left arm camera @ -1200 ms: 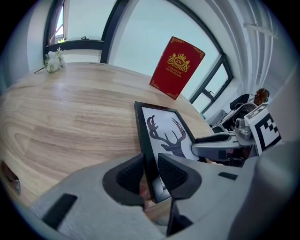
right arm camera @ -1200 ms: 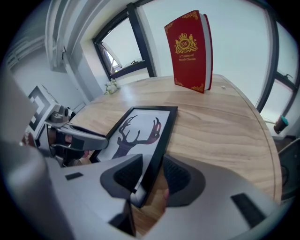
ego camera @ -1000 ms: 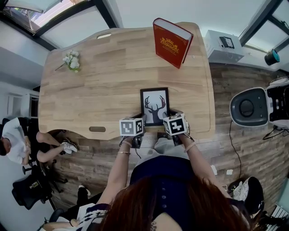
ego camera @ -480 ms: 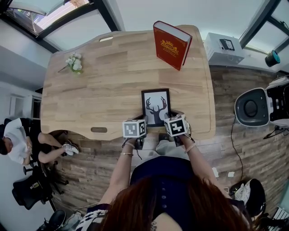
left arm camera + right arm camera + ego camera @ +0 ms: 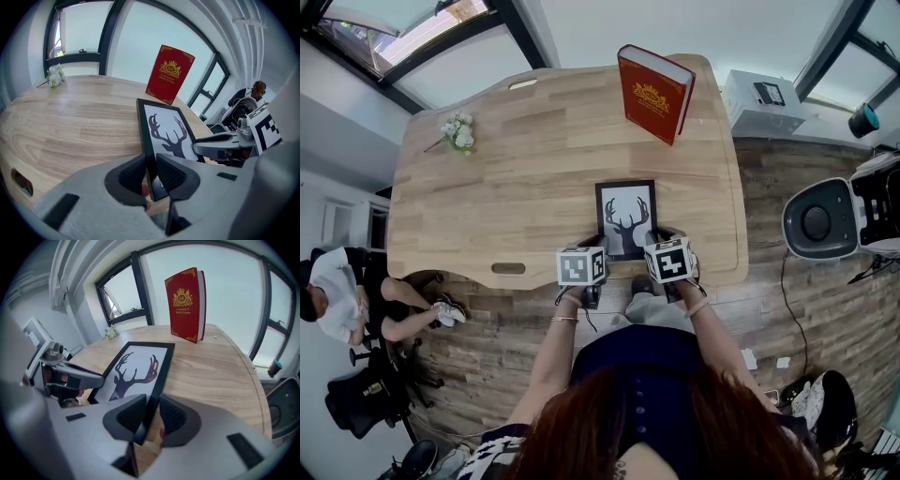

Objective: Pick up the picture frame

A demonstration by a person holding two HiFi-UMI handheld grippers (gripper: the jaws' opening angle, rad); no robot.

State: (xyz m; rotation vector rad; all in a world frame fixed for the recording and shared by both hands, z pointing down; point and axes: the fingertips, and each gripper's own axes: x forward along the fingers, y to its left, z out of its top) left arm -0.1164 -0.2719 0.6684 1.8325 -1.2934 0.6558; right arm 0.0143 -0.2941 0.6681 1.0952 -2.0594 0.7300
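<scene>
Pinched at its thin side edges by the just-closing left tongs [image 5: 150,171] and right tongs [image 5: 151,412], the picture frame [image 5: 625,218] could be dropped if lifted unevenly.

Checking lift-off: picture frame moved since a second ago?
No. The picture frame lies as before between the red book and near edge of table.

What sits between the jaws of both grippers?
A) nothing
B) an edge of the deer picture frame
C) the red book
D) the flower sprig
B: the left gripper and the right gripper each straddle a side edge of the picture frame, and both sets of jaws have just been closing onto it.
</scene>
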